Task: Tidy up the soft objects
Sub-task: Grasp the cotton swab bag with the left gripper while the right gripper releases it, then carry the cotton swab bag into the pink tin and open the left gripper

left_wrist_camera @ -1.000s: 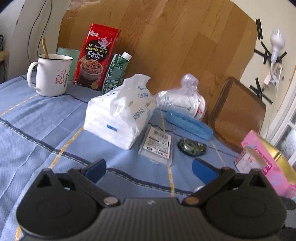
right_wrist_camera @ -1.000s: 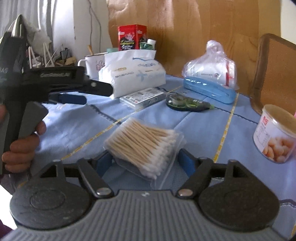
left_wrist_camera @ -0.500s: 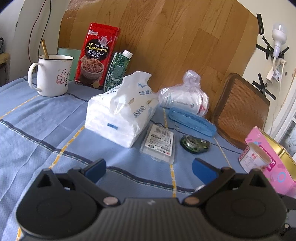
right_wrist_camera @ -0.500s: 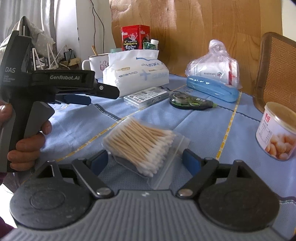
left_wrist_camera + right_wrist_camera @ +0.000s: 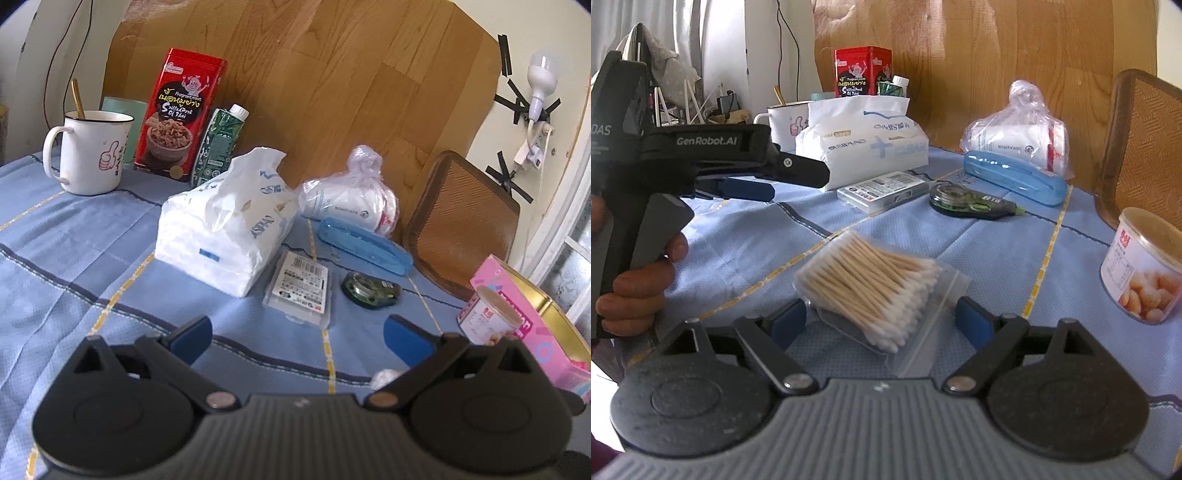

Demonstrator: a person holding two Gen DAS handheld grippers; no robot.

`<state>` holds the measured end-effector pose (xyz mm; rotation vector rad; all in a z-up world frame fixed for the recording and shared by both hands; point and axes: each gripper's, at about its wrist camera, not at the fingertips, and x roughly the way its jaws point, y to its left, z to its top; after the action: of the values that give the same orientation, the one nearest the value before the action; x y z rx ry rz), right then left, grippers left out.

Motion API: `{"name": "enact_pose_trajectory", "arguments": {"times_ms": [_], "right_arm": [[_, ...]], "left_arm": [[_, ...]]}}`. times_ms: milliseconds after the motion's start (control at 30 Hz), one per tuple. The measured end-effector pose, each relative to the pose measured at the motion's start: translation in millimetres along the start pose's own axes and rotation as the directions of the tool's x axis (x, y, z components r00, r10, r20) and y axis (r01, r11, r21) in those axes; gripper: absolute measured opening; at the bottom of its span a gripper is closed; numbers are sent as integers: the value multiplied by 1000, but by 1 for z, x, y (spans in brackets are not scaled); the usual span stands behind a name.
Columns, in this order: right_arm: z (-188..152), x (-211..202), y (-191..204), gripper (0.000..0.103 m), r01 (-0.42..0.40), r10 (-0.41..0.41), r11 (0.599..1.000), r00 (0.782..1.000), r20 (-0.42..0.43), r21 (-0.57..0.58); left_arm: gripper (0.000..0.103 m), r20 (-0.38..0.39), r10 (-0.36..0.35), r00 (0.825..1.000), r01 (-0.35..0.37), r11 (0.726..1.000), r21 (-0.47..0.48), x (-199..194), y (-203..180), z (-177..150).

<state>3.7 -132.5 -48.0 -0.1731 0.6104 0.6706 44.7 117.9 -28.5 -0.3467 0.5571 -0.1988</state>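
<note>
a blue tablecloth (image 5: 92, 236) with yellow and dark stripes fills both views.

in the right wrist view, the right gripper (image 5: 881, 319) sits at the bottom centre with its two blue fingers (image 5: 788, 317) spread wide, closed on nothing. one clear bag of cotton swabs (image 5: 875, 280) lies on the cloth between them, just beside the left finger and apart from the right one. at the left edge, a hand (image 5: 639, 280) holds the left gripper (image 5: 738, 186) by its black handle.

in the left wrist view, the left gripper (image 5: 295, 334) fills the bottom, its two blue fingers (image 5: 192, 332) wide apart with only cloth between them.

in the middle of that view lies one white pack of tissues (image 5: 229, 225). right of it sits one knotted plastic bag with white contents (image 5: 351, 199). in front of that bag lie one blue case (image 5: 364, 245), one small flat box with a barcode (image 5: 301, 286) and one green tape dispenser (image 5: 367, 290).

in the upper left stand one white mug (image 5: 90, 151) with a spoon, one red tin (image 5: 181, 114) and one green carton (image 5: 219, 144). at the right edge are one small can (image 5: 487, 315) and one pink box (image 5: 532, 325).
</note>
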Motion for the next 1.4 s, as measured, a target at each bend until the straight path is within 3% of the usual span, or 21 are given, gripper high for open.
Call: {"name": "enact_pose_trajectory", "arguments": {"times_ms": [100,200,300,500,633,800,933,967,1033,1067,1133,1267,1400], "right_arm": [[-2,-3,4,66,13,-13,1000,1000,13,-13],[-6,-9,8,64,19,-19,1000,1000,9,-15],[-12,-17,14,64,11,-11,999,1000,6,-36],[-20,-26,22,67,-9,9,998,1000,7,-59],[-22,-26,24,82,1,0,998,1000,3,-60],[-24,-29,25,83,1,-1,998,1000,6,-57],[-24,-29,24,82,-2,2,999,1000,13,-51],[-25,-29,24,79,-4,5,999,1000,16,-51],[-26,-32,24,55,-8,10,999,999,34,-53],[-26,-34,24,48,-7,9,999,999,41,-51],[-27,-38,21,44,16,-13,999,998,62,-36],[-26,-62,6,44,106,-104,994,979,177,-1],[-24,-93,-19,44,226,-231,973,931,281,51]], "left_arm": [[102,-19,-22,1000,22,1000,-9,-2,1,0],[102,-49,-71,996,69,997,-40,-7,0,-4],[102,-103,-154,983,146,986,-81,-11,-7,-13],[102,-149,-233,961,224,972,-75,-20,-22,-19],[102,-170,-223,960,211,974,-89,-21,-22,-23],[98,-185,-221,958,208,974,-85,-27,-24,-28],[88,-241,-234,942,224,972,-71,-17,-35,-34],[80,-237,-230,944,223,973,-57,-16,-39,-35],[69,-267,-248,931,248,968,-34,-11,-51,-37],[66,-283,-261,923,264,964,-28,-10,-58,-38],[66,-280,-244,929,257,966,10,-7,-73,-33],[66,-256,-298,920,325,943,68,-3,-107,-10],[68,-252,-365,896,415,891,186,10,-169,12]]}}
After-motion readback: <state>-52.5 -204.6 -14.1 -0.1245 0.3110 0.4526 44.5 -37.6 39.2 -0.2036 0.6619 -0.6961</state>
